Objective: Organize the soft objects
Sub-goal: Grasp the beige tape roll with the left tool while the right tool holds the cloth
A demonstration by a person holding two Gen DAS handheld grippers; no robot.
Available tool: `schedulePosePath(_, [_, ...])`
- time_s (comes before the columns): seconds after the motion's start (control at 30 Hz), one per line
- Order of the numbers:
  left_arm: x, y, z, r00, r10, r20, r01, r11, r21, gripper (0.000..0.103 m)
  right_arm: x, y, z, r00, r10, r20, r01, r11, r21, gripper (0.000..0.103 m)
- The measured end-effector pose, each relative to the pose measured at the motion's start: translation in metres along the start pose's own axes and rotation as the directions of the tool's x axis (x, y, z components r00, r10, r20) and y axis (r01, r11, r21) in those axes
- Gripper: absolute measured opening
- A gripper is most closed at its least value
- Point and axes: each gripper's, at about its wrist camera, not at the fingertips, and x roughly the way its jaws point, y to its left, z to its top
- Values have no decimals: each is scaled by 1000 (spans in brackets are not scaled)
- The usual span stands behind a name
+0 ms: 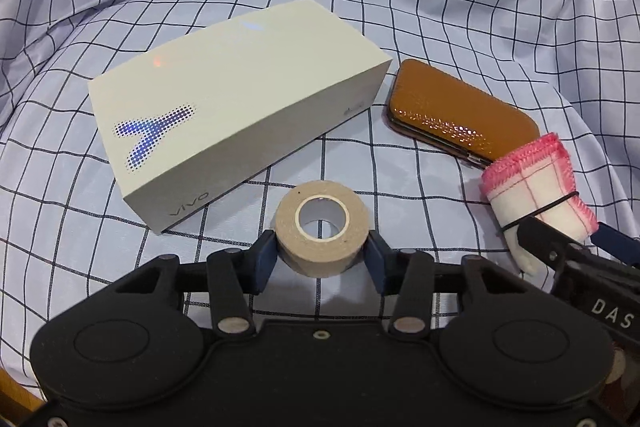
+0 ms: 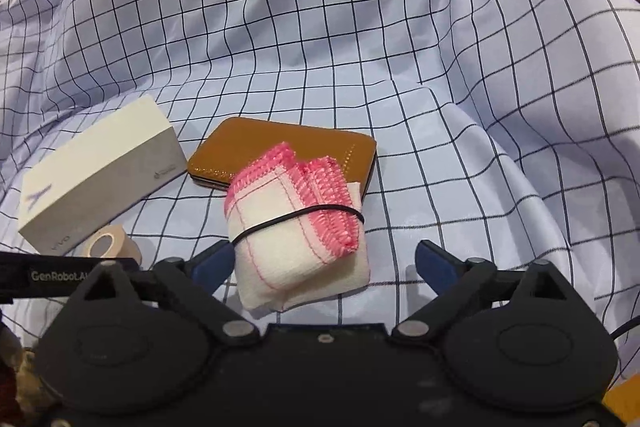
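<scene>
Tape roll and banded cloth bundle, one at each gripper, on checked cloth.

The tape roll [image 1: 321, 231] is clamped between the pads of the left gripper [image 1: 321, 259], near the white box [image 1: 236, 107]. The cloth bundle [image 2: 298, 227] is set between the spread fingers of the right gripper [image 2: 324, 267], touching only the left pad, its far end overlapping the brown case [image 2: 280, 151] on the checked cloth [image 2: 360, 47].

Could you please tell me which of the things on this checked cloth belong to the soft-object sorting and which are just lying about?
Job in hand:
- folded cloth bundle, between the open right gripper
- tape roll, held in the left gripper

Lying about:
- white phone box
- brown case
</scene>
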Motion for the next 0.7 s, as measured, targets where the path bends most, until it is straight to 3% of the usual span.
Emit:
schedulePosePath(0.47, [8,-2,7,1000,-8,-7,8,1000,17,53,13,17,8,1000,-27,14,28,996,-84,102])
schedulePosePath(0.7, [7,-1,8,1000,-20,2,20,1000,14,48,9,16,9,999,-28,28,30,996,-81,102])
